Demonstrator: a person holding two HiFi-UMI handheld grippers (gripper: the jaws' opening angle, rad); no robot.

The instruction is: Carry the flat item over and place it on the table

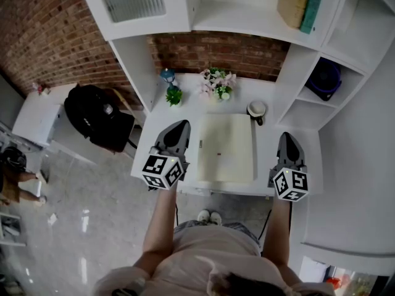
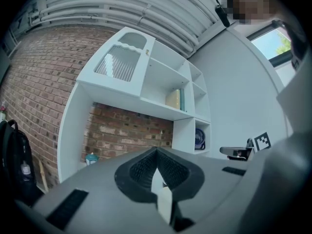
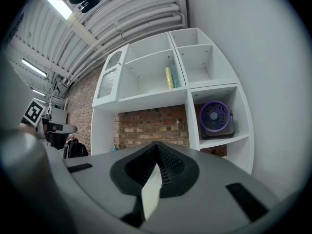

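Observation:
The flat item (image 1: 226, 148) is a cream rectangular board with a tiny red mark at its middle. It lies on the white table (image 1: 188, 113) under the shelf unit. My left gripper (image 1: 179, 127) hovers level just left of the board, apart from it, jaws shut with nothing between them. My right gripper (image 1: 287, 138) hovers to the right of the board, also apart from it and shut on nothing. In the left gripper view the left gripper (image 2: 156, 151) shows closed jaws, aimed at the brick back wall. The right gripper (image 3: 157, 145) looks the same in the right gripper view.
At the back of the table stand a pot of pink flowers (image 1: 216, 84), a small green plant (image 1: 174, 95) and a cup (image 1: 257, 109). A purple fan (image 1: 325, 79) sits in a right-hand shelf cubby. A black backpack (image 1: 95, 116) rests to the left of the table.

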